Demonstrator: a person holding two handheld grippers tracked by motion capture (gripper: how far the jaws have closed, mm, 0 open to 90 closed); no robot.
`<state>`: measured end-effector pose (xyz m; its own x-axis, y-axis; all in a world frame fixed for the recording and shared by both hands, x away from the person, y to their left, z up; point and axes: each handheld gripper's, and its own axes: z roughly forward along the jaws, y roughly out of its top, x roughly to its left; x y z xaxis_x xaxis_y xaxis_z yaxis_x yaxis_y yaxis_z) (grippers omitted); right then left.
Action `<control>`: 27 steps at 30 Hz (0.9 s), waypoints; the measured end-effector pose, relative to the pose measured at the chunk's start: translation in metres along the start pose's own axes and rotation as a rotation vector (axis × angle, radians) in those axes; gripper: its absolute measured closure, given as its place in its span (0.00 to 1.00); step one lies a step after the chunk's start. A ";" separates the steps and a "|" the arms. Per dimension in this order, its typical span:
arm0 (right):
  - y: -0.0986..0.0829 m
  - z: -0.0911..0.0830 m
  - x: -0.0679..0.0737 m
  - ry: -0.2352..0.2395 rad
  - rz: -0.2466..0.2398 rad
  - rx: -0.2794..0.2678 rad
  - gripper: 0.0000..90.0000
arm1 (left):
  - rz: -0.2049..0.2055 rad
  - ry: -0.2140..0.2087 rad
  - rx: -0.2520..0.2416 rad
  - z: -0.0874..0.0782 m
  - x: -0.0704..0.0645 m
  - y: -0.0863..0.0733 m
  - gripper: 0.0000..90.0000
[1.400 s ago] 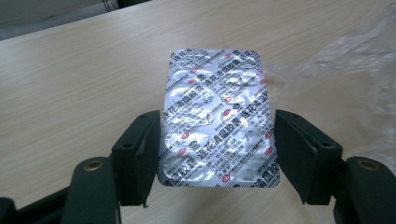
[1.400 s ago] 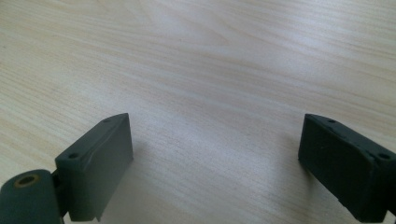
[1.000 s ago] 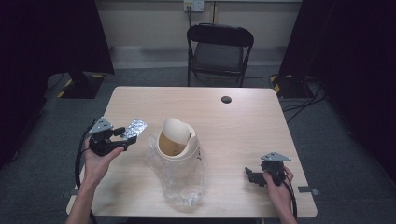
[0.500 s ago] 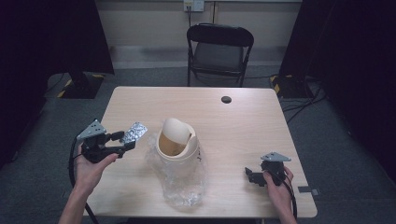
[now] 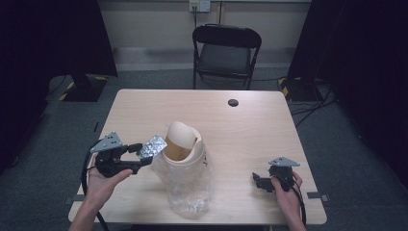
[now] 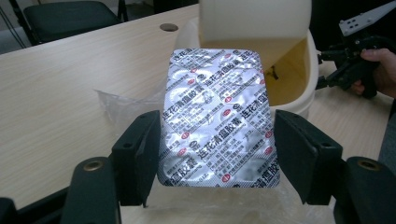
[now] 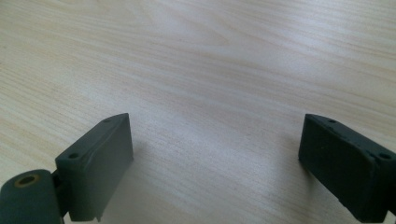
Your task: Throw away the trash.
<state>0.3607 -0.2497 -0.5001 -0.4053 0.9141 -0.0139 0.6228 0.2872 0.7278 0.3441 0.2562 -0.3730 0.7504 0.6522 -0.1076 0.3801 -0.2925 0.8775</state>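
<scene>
A silver foil blister pack with printed writing sits between the jaws of my left gripper, which is shut on its two long edges. In the left gripper view the pack stands upright just in front of the cream swing-lid bin. The bin stands mid-table inside a clear plastic bag, with its flap tilted. My right gripper rests low on the table at the near right. In the right gripper view it is open over bare wood.
A small black round grommet sits at the table's far side. Behind the table stands a black folding chair. Crumpled plastic spreads on the wood left of the bin. Dark curtains flank the room.
My left gripper has carried the blister pack a little to the right and nearer, up to the bin's left side. The right gripper has stayed put.
</scene>
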 end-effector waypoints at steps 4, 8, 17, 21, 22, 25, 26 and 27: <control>0.000 0.000 0.000 0.000 0.000 0.000 0.10 | 0.020 -0.019 0.019 0.009 -0.005 0.003 0.38; 0.000 0.000 0.000 0.001 0.000 0.000 0.10 | 0.037 -0.040 0.033 0.016 -0.011 0.007 0.38; 0.000 0.000 0.000 0.000 0.000 0.000 0.10 | 0.048 -0.050 0.026 0.023 -0.015 0.015 0.38; 0.000 0.000 0.000 0.000 0.000 0.000 0.10 | 0.049 -0.048 0.020 0.025 -0.016 0.020 0.38; 0.000 0.000 0.000 0.000 0.000 0.000 0.10 | 0.055 -0.049 0.018 0.026 -0.017 0.022 0.38; 0.000 0.000 0.000 0.000 0.000 0.000 0.10 | 0.063 -0.048 0.023 0.028 -0.019 0.026 0.38; 0.000 0.000 0.000 0.000 0.000 0.000 0.10 | 0.066 -0.050 0.024 0.030 -0.020 0.026 0.38; 0.000 0.000 0.000 0.000 0.000 0.000 0.10 | 0.066 -0.053 0.026 0.031 -0.020 0.027 0.38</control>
<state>0.3607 -0.2497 -0.5001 -0.4054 0.9140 -0.0140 0.6228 0.2873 0.7277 0.3561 0.2137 -0.3614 0.8018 0.5929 -0.0749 0.3418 -0.3521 0.8713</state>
